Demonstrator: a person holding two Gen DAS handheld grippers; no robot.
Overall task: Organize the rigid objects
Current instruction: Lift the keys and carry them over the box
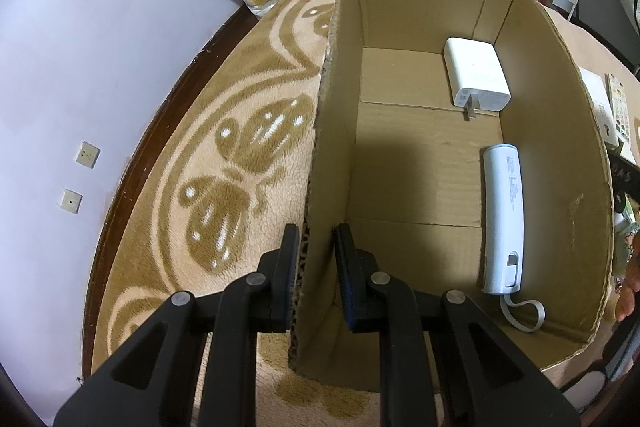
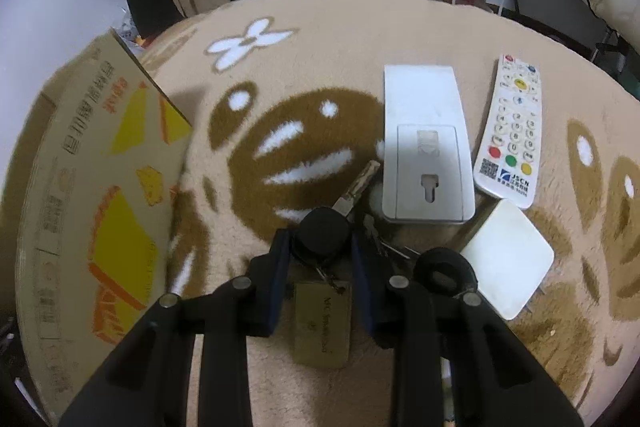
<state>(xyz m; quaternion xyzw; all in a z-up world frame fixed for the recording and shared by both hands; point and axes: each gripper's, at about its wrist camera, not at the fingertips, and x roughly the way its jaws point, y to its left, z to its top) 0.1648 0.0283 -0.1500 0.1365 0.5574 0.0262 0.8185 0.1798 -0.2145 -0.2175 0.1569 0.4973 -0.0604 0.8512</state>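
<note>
Left gripper (image 1: 316, 239) is straddling the near left wall of the cardboard box (image 1: 332, 131), one finger outside, one inside, pads close against the wall but contact is hard to confirm, so cannot tell if it is clamping. Box is sitting open-topped on the beige and brown patterned blanket (image 1: 224, 163). Inside the box a white charger (image 1: 476, 75) is lying near the far right corner, prongs pointing toward the camera, and a white power bank (image 1: 503, 219) is lying along the right wall with its lanyard loop at the near end. Right gripper (image 2: 320, 247) is hovering low over the blanket, fingers around a black key head (image 2: 324, 233) of a key bunch (image 2: 360, 187); pads look at or nearly at its sides, grip not certain. A tan tag (image 2: 322, 323) is lying under the gripper. Just right of the keys a white flat device (image 2: 426, 143) is lying face down, a white remote control (image 2: 512, 131) beside it, a white square piece (image 2: 508, 259) nearer the camera. The box's printed outer side is showing at left in the right wrist view.
</note>
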